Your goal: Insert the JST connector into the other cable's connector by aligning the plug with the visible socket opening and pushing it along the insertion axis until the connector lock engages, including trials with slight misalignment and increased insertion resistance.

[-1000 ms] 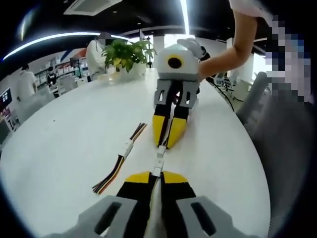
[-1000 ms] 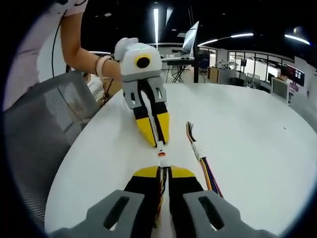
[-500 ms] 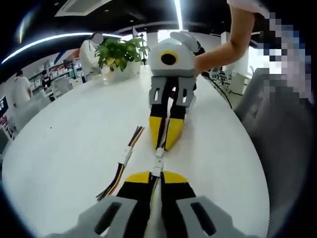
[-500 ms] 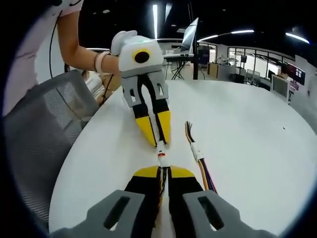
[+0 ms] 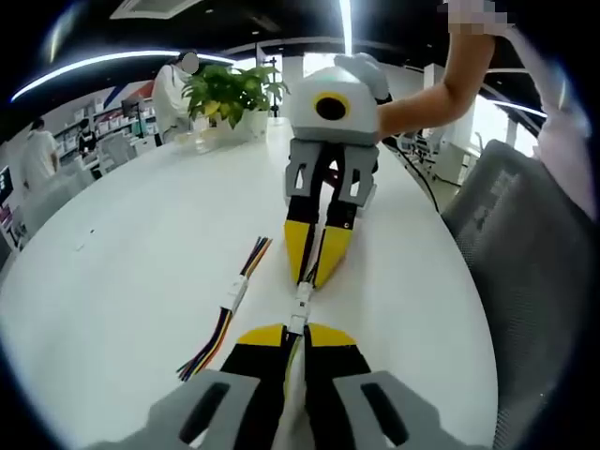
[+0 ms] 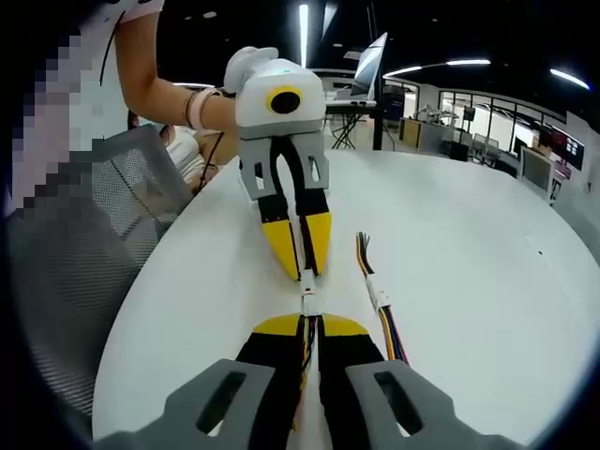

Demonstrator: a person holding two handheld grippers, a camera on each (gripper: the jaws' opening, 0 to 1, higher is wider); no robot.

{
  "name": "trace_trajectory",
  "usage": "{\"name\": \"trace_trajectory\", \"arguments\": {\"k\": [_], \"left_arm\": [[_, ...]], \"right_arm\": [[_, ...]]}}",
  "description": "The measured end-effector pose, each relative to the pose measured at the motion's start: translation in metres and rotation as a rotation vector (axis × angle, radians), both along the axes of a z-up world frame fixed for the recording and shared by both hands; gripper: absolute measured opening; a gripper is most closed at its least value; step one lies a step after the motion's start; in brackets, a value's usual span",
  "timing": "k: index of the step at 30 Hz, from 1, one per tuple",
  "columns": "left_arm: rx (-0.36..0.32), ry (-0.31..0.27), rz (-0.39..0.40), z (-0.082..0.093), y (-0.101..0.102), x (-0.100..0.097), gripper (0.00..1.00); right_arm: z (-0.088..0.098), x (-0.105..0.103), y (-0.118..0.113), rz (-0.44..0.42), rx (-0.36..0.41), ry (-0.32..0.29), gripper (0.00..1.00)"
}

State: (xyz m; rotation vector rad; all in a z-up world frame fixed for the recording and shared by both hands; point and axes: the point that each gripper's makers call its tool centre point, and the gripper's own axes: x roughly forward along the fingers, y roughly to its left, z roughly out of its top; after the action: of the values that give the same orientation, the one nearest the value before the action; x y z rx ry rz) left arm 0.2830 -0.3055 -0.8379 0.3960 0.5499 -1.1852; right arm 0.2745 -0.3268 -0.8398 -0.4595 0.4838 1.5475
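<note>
In the left gripper view my left gripper (image 5: pixel 292 330) is shut on a wire bundle ending in a small white JST connector (image 5: pixel 297 317). Facing it, my right gripper (image 5: pixel 313 277) is shut on the other cable's white connector (image 5: pixel 303 292). The two connectors meet end to end in one line just above the white table (image 5: pixel 122 272); I cannot tell if the lock is engaged. In the right gripper view my right gripper (image 6: pixel 311 323) holds its connector (image 6: pixel 307 303) up against the yellow tips of the left gripper (image 6: pixel 305 272).
A spare joined cable with coloured wires (image 5: pixel 234 295) lies on the table beside the grippers, also in the right gripper view as the spare cable (image 6: pixel 377 298). A potted plant (image 5: pixel 230 94) stands at the far edge. A grey mesh chair (image 5: pixel 534 281) borders the table's rim.
The two grippers have drawn slightly closer along one line, and the small gap between the connectors has closed. The spare cable has not moved.
</note>
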Motion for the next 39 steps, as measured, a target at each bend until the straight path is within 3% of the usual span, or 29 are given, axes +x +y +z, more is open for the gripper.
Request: {"name": "trace_trajectory", "arguments": {"k": [25,39], "left_arm": [[0.019,0.043,-0.027,0.001,-0.004,-0.004,0.0],[0.043,0.028,-0.035,0.01,-0.008,0.004,0.0]], "right_arm": [[0.0,-0.005,-0.001,0.047,-0.063,-0.012,0.02],[0.007,0.003,0.003,0.079,-0.083,-0.049,0.02]]}}
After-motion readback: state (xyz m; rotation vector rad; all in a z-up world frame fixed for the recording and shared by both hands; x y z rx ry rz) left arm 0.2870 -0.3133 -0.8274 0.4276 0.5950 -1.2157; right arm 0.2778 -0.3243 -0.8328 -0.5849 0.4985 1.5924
